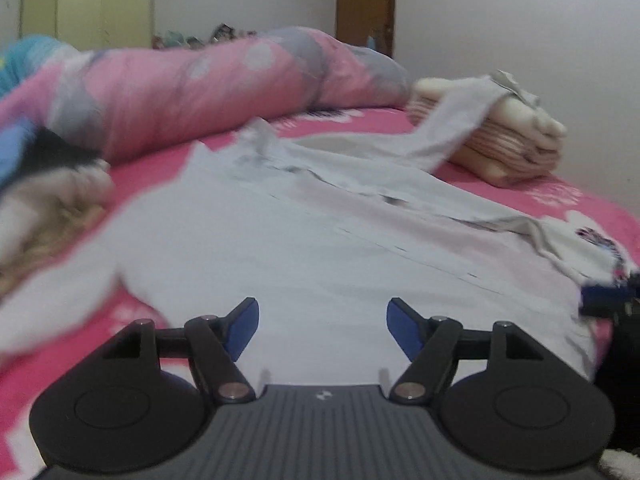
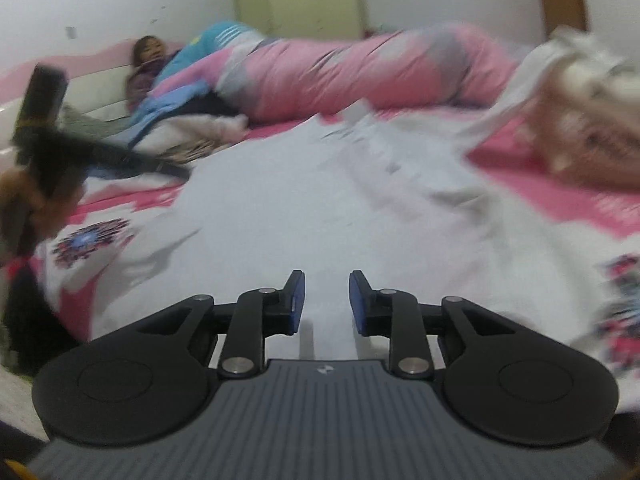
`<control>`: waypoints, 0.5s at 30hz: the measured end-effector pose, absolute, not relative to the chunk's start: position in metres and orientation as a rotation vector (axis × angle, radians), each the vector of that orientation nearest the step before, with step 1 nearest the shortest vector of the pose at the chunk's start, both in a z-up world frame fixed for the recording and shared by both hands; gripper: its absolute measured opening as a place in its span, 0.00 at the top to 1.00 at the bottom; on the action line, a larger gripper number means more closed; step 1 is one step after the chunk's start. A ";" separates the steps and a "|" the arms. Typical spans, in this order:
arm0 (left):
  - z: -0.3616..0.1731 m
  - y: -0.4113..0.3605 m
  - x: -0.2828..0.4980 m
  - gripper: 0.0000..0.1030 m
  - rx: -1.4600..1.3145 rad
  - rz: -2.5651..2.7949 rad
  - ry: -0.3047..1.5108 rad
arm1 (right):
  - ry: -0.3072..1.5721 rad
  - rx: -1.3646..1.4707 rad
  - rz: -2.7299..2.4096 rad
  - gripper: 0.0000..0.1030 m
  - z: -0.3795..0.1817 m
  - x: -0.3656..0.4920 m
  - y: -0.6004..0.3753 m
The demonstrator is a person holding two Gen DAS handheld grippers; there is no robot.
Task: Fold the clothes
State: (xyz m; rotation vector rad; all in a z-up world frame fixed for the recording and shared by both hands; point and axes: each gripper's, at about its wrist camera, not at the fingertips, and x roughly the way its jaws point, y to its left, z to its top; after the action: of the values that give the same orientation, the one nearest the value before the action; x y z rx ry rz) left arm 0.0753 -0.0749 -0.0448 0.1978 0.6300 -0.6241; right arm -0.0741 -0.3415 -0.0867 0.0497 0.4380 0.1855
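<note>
Both my grippers gape empty over the white shirt, left gripper wider than right gripper. Only the right view shows a person; folded stack sharper at left.

A shirt lies spread on a bed, one sleeve draped over a stack of folded clothes at its right, a rolled quilt behind it, both grippers hovering before it.
</note>
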 end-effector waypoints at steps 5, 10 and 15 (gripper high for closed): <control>-0.070 -0.096 0.064 0.30 0.232 -0.649 0.657 | 0.440 -0.069 -0.085 0.76 -0.081 -0.073 -0.364; -0.086 -0.106 0.057 0.30 0.271 -0.652 0.656 | 0.502 -0.232 -0.154 0.76 -0.097 -0.069 -0.371; -0.091 -0.109 0.053 0.30 0.296 -0.644 0.656 | 0.555 -0.313 -0.137 0.77 -0.109 -0.058 -0.372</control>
State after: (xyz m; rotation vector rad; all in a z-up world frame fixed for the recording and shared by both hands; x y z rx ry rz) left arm 0.0532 -0.1094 -0.0906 0.2957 0.6565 -0.6437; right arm -0.0581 -0.3724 -0.1094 -0.3130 0.5555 -0.1372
